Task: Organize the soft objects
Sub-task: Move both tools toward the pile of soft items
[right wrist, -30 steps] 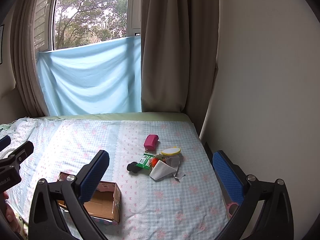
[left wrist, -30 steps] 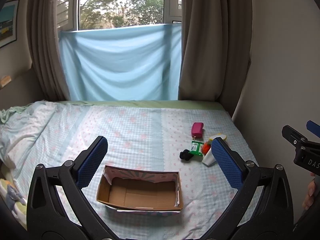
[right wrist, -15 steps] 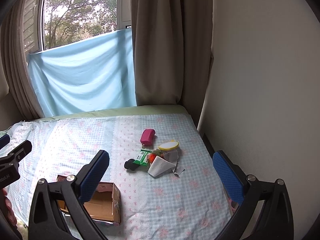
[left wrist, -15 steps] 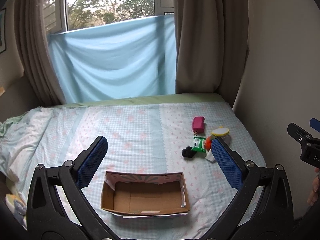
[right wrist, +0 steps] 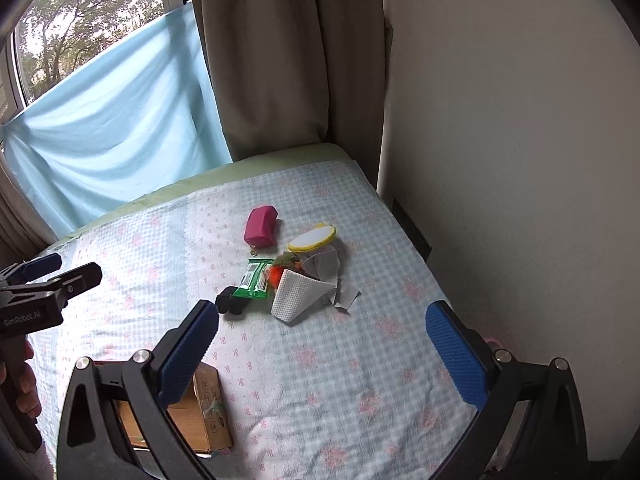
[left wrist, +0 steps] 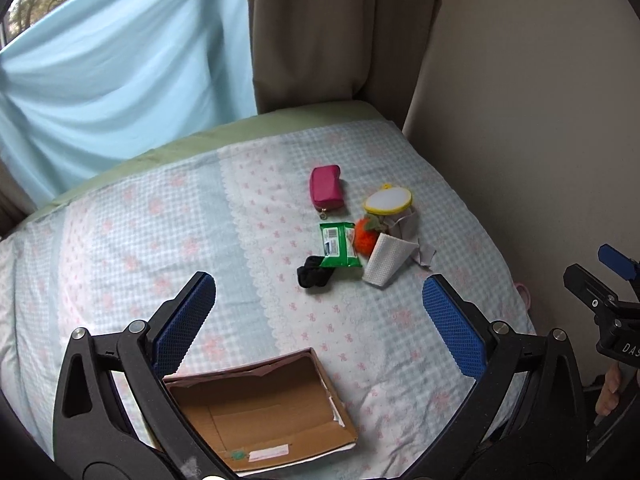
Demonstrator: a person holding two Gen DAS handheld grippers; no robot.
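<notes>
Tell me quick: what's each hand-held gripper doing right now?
Left hand-held gripper: open, holding nothing, above the bed.
Right hand-held gripper: open, holding nothing.

i see a loose cluster on the checked bedsheet: pink zip pouch farthest back, apart; yellow-rimmed oval pad tilted on grey cloth; orange pompom touching green packet; black scrunchie; folded white cloth. open cardboard box sits nearer, apart.

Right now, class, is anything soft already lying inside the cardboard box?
No. In the left wrist view the box shows only bare cardboard, while the pink pouch lies on the bed.
</notes>
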